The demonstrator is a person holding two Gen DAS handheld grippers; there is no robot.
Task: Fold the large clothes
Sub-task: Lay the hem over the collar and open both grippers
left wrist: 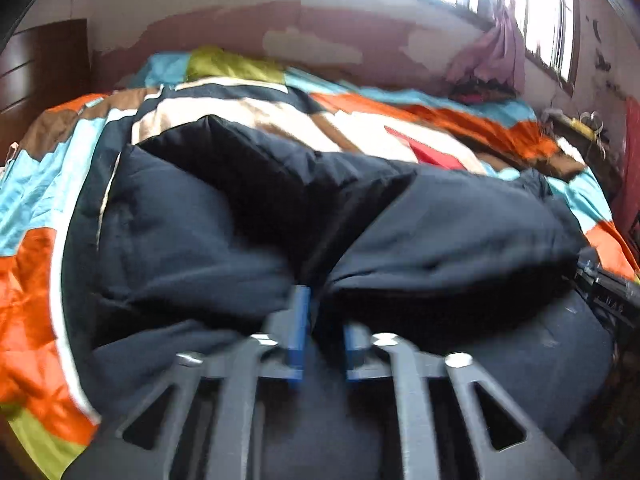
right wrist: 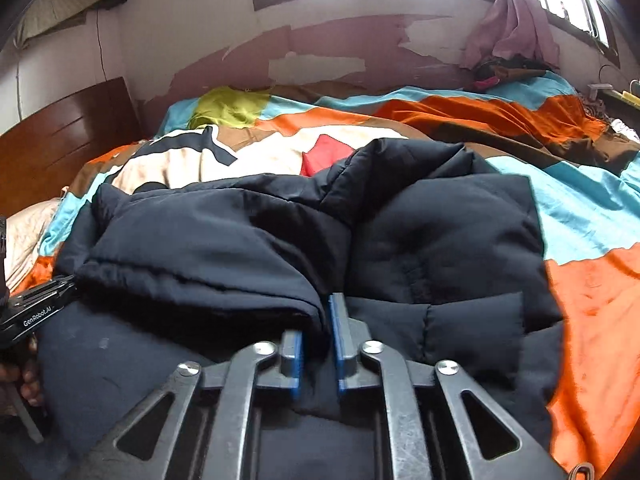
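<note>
A dark navy puffer jacket (right wrist: 420,240) lies across the near part of a bed, on a patchwork bedspread (right wrist: 580,220) of orange, turquoise, cream and brown. One quilted part is already doubled over the rest, so a thick folded edge faces both cameras.

By the look of it the jacket is light for its bulk, soft and springy, with a smooth shell that may slide between pads. A fold will likely puff back up unless pressed down. The stitched hem of the folded-over flap or a quilting seam seems the surest place to take hold, since the filling is thin there.

The left tool (left wrist: 322,332) points down over the fold. Its blue pads (left wrist: 298,332) stand apart with fabric in the gap, not visibly squeezed.

The right tool (right wrist: 318,340) also angles down at the jacket. Its pads (right wrist: 340,340) stand slightly apart, the flap's edge between them, and they do not seem to pinch it.

In the right wrist view the left tool's body shows at the far left, a hand (right wrist: 24,380) gripping its handle. Both tools sit side by side at the near edge.
</note>
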